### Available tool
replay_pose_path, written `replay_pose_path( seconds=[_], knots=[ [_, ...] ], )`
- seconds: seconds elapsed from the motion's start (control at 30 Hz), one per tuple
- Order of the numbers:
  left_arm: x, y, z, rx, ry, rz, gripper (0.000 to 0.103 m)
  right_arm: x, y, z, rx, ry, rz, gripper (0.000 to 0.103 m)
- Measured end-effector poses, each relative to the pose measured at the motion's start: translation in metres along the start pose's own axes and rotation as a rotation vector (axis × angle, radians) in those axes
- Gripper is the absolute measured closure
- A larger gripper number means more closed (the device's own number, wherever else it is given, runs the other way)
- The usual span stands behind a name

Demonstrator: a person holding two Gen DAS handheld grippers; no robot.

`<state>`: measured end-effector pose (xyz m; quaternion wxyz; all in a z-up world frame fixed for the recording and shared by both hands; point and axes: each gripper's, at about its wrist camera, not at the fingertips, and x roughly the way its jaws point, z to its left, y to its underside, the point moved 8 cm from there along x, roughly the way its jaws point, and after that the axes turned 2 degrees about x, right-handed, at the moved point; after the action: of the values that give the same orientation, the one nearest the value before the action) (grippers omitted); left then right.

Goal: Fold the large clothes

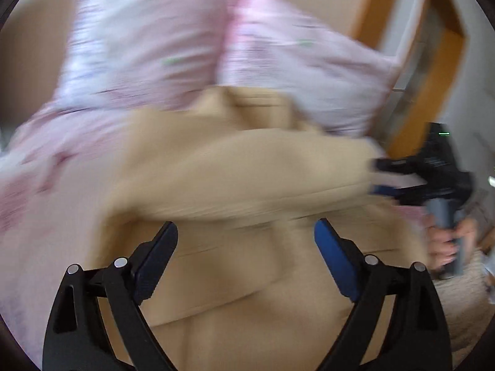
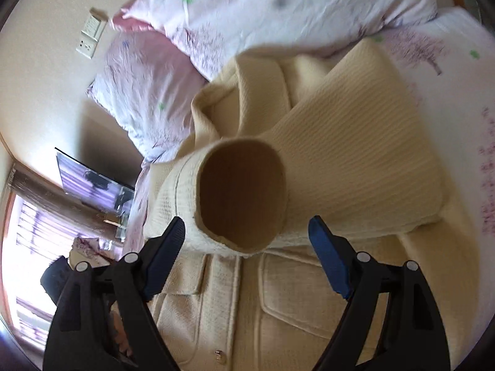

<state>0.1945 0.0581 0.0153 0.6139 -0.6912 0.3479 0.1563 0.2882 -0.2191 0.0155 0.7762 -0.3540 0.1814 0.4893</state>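
A cream knit jacket [image 2: 346, 142] lies on the bed, one sleeve folded across its front. The sleeve's cuff [image 2: 241, 198] gapes toward the right wrist camera. My right gripper [image 2: 247, 225] is open just above the jacket; the cuff's lower rim sits between its fingers and the pads do not press it. In the blurred left wrist view the jacket [image 1: 235, 173] fills the middle, and my left gripper [image 1: 246, 232] hangs open over it with nothing pinched. At the jacket's right edge the right gripper [image 1: 379, 176] also shows, held by a hand [image 1: 445, 244].
Pink floral bedding [image 2: 448, 71] and pillows [image 2: 145, 83] lie beyond the jacket. A wall socket [image 2: 88, 38] and a bright window [image 2: 34, 228] are at the left. A wooden door frame [image 1: 433, 71] stands to the right of the bed.
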Motion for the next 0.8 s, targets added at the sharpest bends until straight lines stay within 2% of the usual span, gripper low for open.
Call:
replay_pose_path(
  seconds=[0.07,0.17,0.2,0.23,0.27,0.3,0.4,0.47,0.53,0.6,0.7,0.8],
  knots=[
    [-0.014,0.014,0.038,-0.046,-0.096,0.014,0.012,0.009,-0.001,0.003,0.001,0.010,0.014,0.020],
    [-0.029,0.029,0.076,-0.109,-0.171,0.019,0.012,0.028,-0.004,-0.002,0.015,0.073,0.034,0.021],
    [-0.034,0.034,0.086,-0.124,-0.195,0.017,0.012,0.032,-0.004,-0.004,0.021,0.076,0.036,0.034],
    [-0.036,0.038,0.094,-0.139,-0.210,0.017,0.012,0.036,-0.003,-0.003,0.017,0.079,0.036,0.069],
    [-0.038,0.041,0.102,-0.159,-0.217,0.015,0.012,0.038,-0.003,0.004,-0.002,0.073,0.030,0.087],
    [-0.040,0.043,0.109,-0.180,-0.218,0.009,0.012,0.036,-0.005,0.007,-0.019,0.076,0.007,0.091],
    [-0.044,0.048,0.117,-0.217,-0.198,-0.007,0.012,0.007,-0.018,0.043,-0.162,0.066,-0.168,0.091],
    [-0.044,0.051,0.119,-0.221,-0.196,-0.007,0.012,0.005,-0.018,0.049,-0.206,0.111,-0.197,0.091],
    [-0.044,0.053,0.120,-0.215,-0.189,-0.008,0.012,0.018,-0.015,0.036,-0.217,0.218,-0.165,0.091],
    [-0.044,0.055,0.119,-0.199,-0.180,-0.012,0.012,0.037,-0.010,0.008,-0.160,0.280,-0.090,0.091],
    [-0.045,0.056,0.118,-0.164,-0.183,-0.016,0.012,0.058,-0.002,-0.031,-0.020,0.277,0.014,0.089],
    [-0.047,0.059,0.118,-0.143,-0.176,-0.021,0.012,0.059,-0.001,-0.041,0.031,0.221,0.024,0.089]
  ],
)
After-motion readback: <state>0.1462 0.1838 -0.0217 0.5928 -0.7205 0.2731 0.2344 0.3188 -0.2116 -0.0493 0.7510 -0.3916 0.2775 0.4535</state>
